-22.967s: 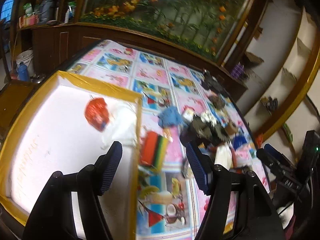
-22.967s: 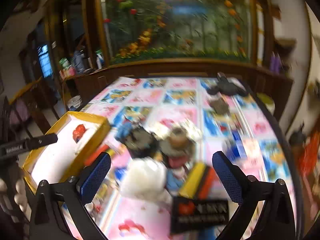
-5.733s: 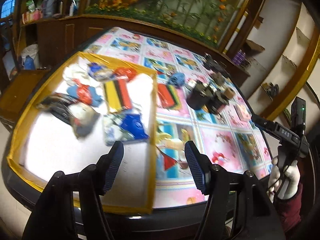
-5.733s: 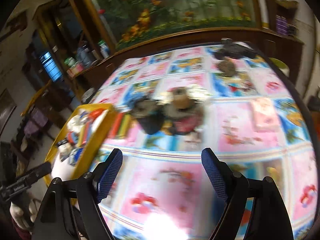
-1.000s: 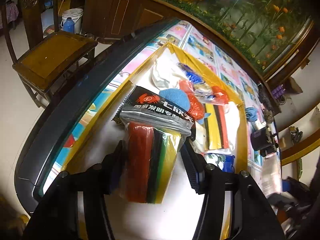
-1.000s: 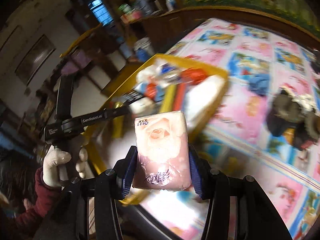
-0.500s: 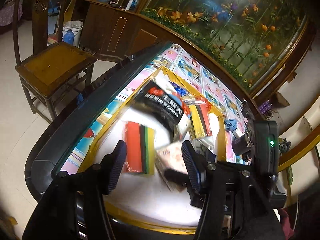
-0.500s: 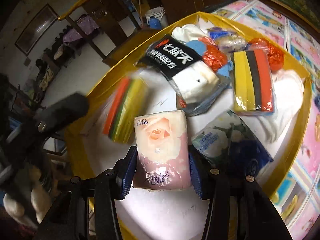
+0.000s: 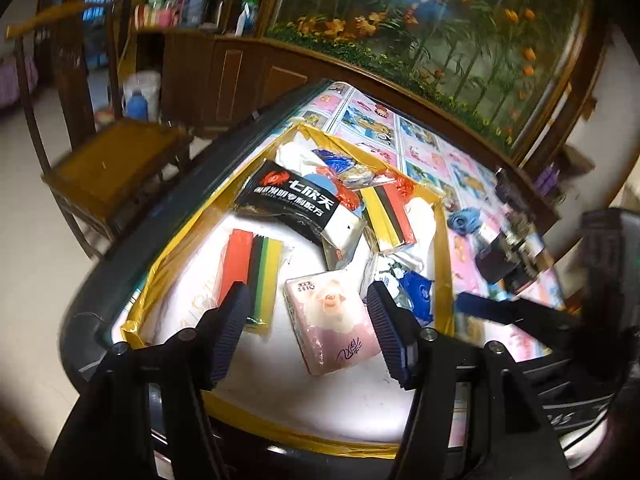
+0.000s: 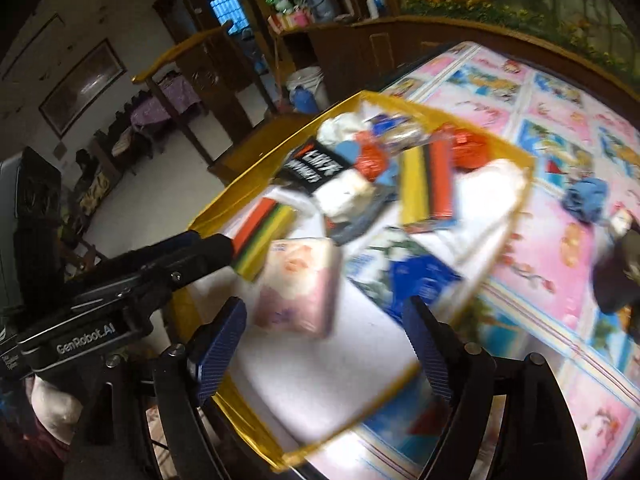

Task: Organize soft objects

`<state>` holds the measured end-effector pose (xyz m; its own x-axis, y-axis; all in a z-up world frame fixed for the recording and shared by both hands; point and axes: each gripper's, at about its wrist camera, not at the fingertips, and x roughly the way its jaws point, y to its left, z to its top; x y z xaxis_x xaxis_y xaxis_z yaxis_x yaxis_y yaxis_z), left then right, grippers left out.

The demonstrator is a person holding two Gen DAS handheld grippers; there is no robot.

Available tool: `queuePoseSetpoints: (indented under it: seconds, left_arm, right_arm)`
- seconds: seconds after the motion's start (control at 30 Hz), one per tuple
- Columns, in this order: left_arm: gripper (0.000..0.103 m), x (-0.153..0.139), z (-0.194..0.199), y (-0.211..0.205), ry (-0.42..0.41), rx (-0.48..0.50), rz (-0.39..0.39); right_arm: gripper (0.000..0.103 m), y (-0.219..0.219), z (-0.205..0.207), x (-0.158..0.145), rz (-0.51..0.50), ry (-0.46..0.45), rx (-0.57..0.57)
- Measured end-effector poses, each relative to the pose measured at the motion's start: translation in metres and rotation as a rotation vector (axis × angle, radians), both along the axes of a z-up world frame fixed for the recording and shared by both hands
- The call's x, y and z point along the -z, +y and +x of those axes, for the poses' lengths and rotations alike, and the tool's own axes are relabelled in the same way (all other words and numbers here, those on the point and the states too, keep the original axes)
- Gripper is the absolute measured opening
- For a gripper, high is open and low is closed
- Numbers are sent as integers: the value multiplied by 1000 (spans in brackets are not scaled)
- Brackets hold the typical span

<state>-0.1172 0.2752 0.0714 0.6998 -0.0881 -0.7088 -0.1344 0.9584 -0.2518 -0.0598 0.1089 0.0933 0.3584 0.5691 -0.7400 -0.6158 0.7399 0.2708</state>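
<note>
Left wrist view: the left gripper is hovering, jaws just opening, empty, over the pink tissue pack lying near the yellow tray's near edge. Right wrist view: the right gripper is gaping, jaws just widening, the pack lying free

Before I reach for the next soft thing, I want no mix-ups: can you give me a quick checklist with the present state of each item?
1. Right gripper let go: ok, its jaws have just been opening, nothing pressed between them.
2. Pink tissue pack lying in the yellow tray: ok.
3. Left gripper free: ok, open and holding nothing.
4. Striped sponge pack in the tray: ok.
5. Soft things still out: not ok, blue cloth lies on the table.
6. Dark pile soft or not: cannot tell.
</note>
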Motion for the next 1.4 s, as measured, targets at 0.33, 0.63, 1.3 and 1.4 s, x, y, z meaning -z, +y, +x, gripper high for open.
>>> queuePoseSetpoints:
  seconds: [0.33,0.63,1.3,1.4]
  left_arm:
    - [60,-7,-7,-83,1,128,249]
    - [60,-7,-11,-134,20,181,348]
    - [60,12,7,-144,112,279,103]
    - [60,16,13,-145,128,292,63]
  right_arm:
    - [83,-123,-28,8,66,-17,222]
    - [85,-171,-48,16,69,-21,321]
    - [86,-293,-34,6,163,-36,553]
    - [89,-316,-29,4,194,-35,612]
